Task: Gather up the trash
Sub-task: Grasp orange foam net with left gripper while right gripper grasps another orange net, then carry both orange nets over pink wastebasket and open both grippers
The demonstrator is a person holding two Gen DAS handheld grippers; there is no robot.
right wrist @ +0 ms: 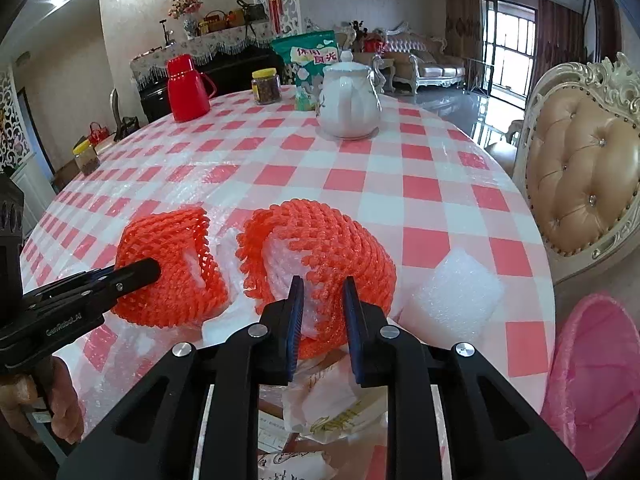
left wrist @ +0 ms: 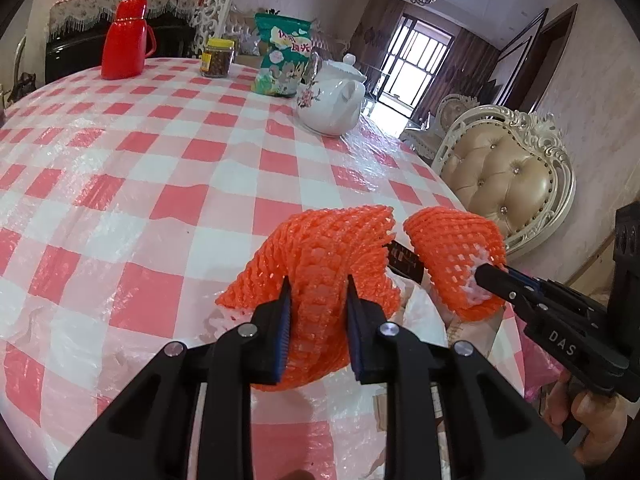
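Two foam nets clamped, one in each tool

Two orange foam fruit nets are seen near the front edge of the counter [right wrist: 420,168], which is covered with a red-and-white checked plastic cloth. The left net [left wrist: 320,272] is pinched across its middle by the left tool [left wrist: 318,300], whose jaws are drawn almost together with the mesh squeezed between the pads. The right net [right wrist: 320,248] is gripped the same way by the right tool [right wrist: 322,300], closed down onto the mesh, with some white foam lining showing inside it. Each net is still resting on or just above the cloth, with crumpled paper wrappers [right wrist: 332,408] lying beneath and in front of them.

The nets are judged to be very light, soft and springy; they are flattened easily under the pads and are unlikely to be damaged. Slipping is thought improbable, since the open mesh is caught well by the ribbed pads. A hold through the thick middle, as is taken now, is considered sounder than one at the frayed rim, where strands could be pulled out.

A white foam sheet [right wrist: 456,296] is left loose just right of the right net, and a pink-lined bin [right wrist: 596,380] is visible beyond the counter edge, at the right.
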